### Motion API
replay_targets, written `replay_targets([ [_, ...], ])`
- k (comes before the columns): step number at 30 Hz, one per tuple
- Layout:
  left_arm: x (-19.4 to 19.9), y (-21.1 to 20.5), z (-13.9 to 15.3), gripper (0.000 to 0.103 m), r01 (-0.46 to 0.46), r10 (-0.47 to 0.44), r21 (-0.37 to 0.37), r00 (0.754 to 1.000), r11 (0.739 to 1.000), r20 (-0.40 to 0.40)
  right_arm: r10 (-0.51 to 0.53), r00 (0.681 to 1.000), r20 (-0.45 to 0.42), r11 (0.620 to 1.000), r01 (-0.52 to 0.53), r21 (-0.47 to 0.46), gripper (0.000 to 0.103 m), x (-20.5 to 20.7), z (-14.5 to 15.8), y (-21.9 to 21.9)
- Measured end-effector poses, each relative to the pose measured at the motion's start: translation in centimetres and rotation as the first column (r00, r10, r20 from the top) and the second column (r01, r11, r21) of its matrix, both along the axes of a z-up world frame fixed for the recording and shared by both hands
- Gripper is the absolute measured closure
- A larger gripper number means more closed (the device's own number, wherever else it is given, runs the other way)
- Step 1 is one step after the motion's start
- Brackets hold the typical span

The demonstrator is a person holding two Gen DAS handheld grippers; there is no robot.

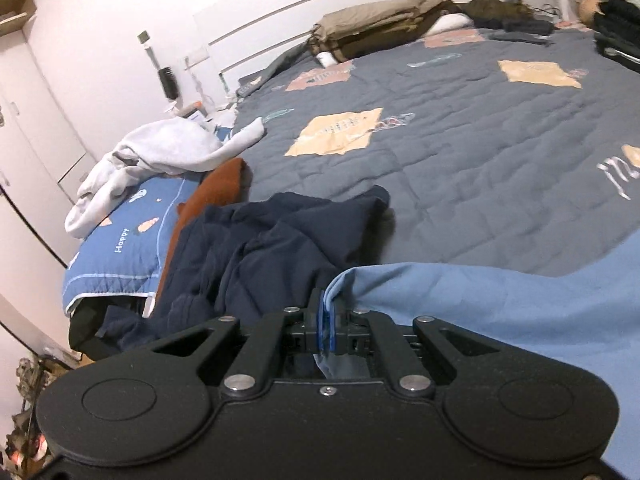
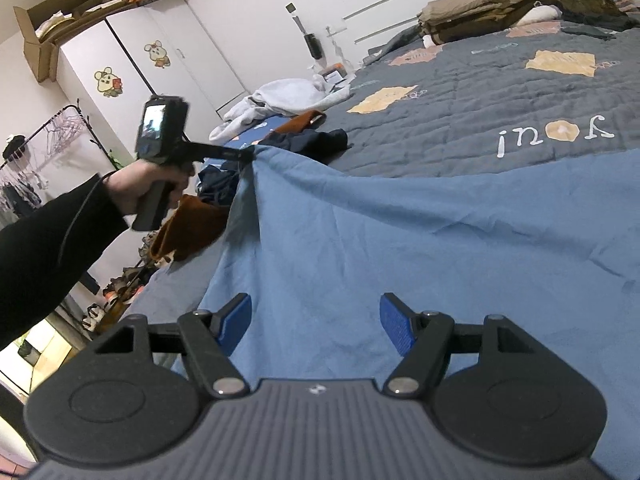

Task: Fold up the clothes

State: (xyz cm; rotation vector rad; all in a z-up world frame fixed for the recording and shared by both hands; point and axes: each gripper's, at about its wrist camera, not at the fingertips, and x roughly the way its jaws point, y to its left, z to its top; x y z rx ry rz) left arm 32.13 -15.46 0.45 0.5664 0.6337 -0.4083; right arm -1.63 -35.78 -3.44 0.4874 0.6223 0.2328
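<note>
- Closest in, the right gripper [image 2: 316, 326] hangs just above the near part of the light blue garment [image 2: 400, 248], its blue pads [image 2: 236, 316] spread wide apart with nothing between them. Only cloth under it.
- The garment itself is spread over the near side of the bed [image 2: 460, 120], on top of the grey quilt. Can't tell from here if it's a shirt or something else, no collar or sleeve showing.
- Over on its left edge, the left gripper [image 1: 326, 320] is clamped tight on a corner of that blue cloth. From the right wrist view you can see the person's hand [image 2: 140, 192] holding that gripper up, and the fabric tents up to the pinch point with creases running away from it.
- Handling guess: thin, light, totally floppy. It drapes and wrinkles wherever it's lifted, so one grip just makes a peak. I'd take the other hold at an edge or corner on the near side, not mid-panel, so the two grips can pull a straight fold line.
- Risk-wise, a thin hem could slide out of the pads if tugged hard.
- Just past the pinched corner there's a crumpled navy garment [image 1: 272, 248] and a rust-brown one [image 1: 224, 188] beside it.
- Further out, a pale grey sweatshirt-looking thing [image 1: 160, 148] sits at the bed edge.
- Way back by the headboard, a folded stack of khaki and olive clothes [image 1: 380, 28].
</note>
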Motion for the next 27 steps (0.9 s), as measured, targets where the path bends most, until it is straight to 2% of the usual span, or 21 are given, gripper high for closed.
replay_targets([
  [5, 1.0, -0.1, -2.7, 0.095, -0.035, 0.038, 0.044, 0.998, 0.998, -0.058, -0.012, 1.000, -0.013, 1.000, 0.012, 0.000, 0.033, -0.1, -0.4, -0.4],
  [8, -0.6, 1.3, -3.0, 0.089, -0.030, 0.030, -0.006, 0.996, 1.000, -0.080, -0.019, 1.000, -0.018, 1.000, 0.019, 0.003, 0.033, 0.0, -0.5, -0.6],
  [10, -2.3, 2.6, -2.5, 0.089, -0.028, 0.024, -0.043, 0.997, 0.999, -0.080, -0.021, 1.000, -0.017, 1.000, 0.022, 0.006, 0.033, -0.1, -0.3, -0.5],
  [14, -7.3, 5.8, -1.0, 0.075, -0.012, -0.006, -0.149, 0.993, 0.989, -0.122, -0.013, 1.000, -0.004, 1.000, 0.013, 0.017, 0.033, -0.2, 0.2, -0.1],
  [21, -18.2, 12.4, -0.1, 0.073, 0.053, -0.121, -0.276, 0.964, 0.960, -0.236, 0.058, 0.998, 0.016, 0.997, -0.059, 0.054, 0.033, -0.4, 1.3, 1.9],
  [27, -25.5, 17.6, -0.6, 0.071, 0.032, -0.144, -0.333, 0.938, 0.942, -0.316, 0.173, 0.985, -0.002, 0.984, -0.173, 0.041, 0.033, -1.1, 1.4, 5.5],
])
